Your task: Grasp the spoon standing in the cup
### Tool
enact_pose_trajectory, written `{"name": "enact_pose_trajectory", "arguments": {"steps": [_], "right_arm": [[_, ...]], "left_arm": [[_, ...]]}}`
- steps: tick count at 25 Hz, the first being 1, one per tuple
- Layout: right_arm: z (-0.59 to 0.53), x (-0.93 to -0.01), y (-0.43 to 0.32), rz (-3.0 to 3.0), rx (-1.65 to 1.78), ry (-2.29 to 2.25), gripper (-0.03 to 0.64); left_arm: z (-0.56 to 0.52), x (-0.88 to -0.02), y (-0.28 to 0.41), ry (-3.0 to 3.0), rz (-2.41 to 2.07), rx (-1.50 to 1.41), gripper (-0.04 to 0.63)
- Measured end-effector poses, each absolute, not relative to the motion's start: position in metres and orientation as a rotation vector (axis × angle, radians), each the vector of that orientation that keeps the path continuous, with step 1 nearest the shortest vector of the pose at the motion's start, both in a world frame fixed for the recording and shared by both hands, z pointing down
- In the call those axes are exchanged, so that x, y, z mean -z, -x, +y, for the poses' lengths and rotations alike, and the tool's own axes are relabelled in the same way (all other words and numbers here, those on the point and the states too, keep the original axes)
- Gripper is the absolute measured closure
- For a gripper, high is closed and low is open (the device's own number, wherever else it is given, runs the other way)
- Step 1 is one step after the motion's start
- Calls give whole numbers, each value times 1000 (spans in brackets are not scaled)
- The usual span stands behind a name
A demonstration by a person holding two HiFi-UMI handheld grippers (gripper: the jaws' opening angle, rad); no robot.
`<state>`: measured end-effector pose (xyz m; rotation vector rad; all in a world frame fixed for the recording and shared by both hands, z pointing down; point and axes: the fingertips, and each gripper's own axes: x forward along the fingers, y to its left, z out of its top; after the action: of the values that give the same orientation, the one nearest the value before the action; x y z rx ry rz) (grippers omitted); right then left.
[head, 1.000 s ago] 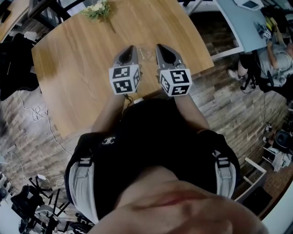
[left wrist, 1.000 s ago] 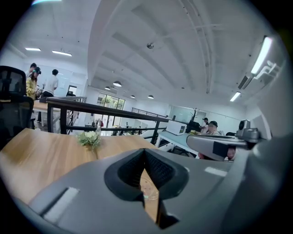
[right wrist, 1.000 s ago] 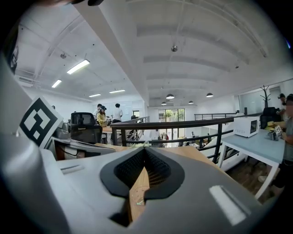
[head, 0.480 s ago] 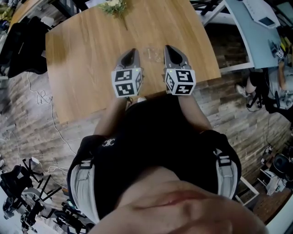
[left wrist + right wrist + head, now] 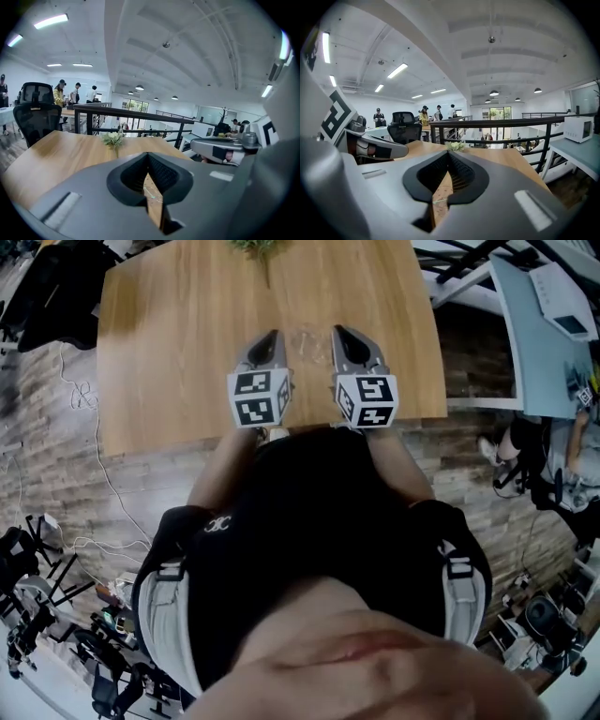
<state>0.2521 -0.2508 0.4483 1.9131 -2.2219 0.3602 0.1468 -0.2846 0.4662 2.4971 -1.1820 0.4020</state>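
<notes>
Spoon cannot be picked out in any view. The cup (image 5: 305, 338) it should stand in shows only in the head view, as a faint clear shape on the wooden surface (image 5: 169, 352). That shape lies in the gap between the two tool tips and just ahead of them. The left tool (image 5: 270, 336) and the right tool (image 5: 339, 332) flank it and look about equally near. Both point forward across the surface, side by side. Each tool's own view shows its jaws brought together at the tips, with nothing held between them. If the spoon stands as the task says, its long axis would run upright. Either tool would then need to spread its jaws and swing inward toward the cup. A flower sprig (image 5: 255, 245) lies well beyond, at the far edge.
</notes>
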Motion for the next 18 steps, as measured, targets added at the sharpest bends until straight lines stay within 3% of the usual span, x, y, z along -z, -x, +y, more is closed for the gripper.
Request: {"name": "enact_pose_trajectory", "arguments": {"steps": [18], "right_arm": [[-256, -518, -229, -2352, -431, -1398, 617]], "left_arm": [[-272, -502, -107, -2252, -1449, -474, 583]]}}
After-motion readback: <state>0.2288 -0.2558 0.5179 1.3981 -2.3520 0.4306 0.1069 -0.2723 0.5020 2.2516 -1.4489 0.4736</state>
